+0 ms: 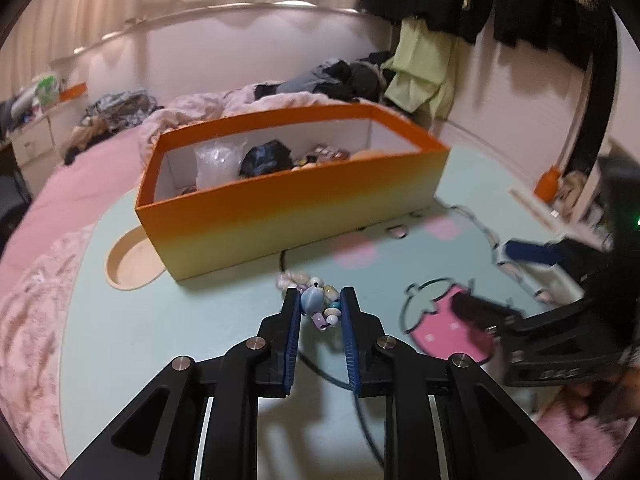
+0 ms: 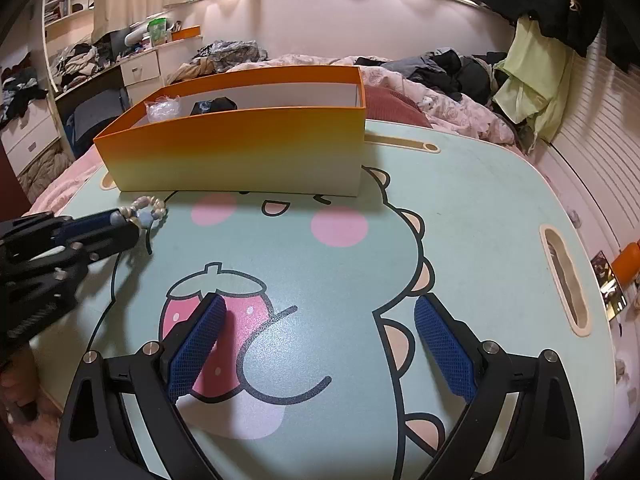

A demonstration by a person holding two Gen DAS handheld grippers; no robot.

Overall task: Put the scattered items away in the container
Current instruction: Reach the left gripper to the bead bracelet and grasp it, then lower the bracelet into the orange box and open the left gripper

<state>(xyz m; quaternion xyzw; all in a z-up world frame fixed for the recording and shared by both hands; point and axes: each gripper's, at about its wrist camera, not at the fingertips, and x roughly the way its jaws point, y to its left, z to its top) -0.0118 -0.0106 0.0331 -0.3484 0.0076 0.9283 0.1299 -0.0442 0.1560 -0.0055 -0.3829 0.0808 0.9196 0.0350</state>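
Note:
A string of pale shell and blue beads [image 1: 316,305] is pinched between the blue pads of my left gripper [image 1: 320,304], just above the mint-green lap table [image 1: 160,320]. Its loose end [image 1: 290,280] trails toward the orange box [image 1: 288,208], which stands right behind. The box holds a clear plastic bag [image 1: 218,162], a dark bundle [image 1: 266,158] and small items. In the right wrist view the left gripper [image 2: 120,220] enters from the left with the beads [image 2: 150,210] near the box [image 2: 240,148]. My right gripper [image 2: 316,316] stands open and empty over the strawberry print [image 2: 216,300].
The table [image 2: 480,200] rests on a bed with pink bedding [image 1: 36,300]. A round cup recess [image 1: 128,264] lies left of the box, a handle slot [image 2: 564,284] at the table's right edge. Heaped clothes [image 2: 452,68] lie behind; drawers [image 2: 24,132] stand far left.

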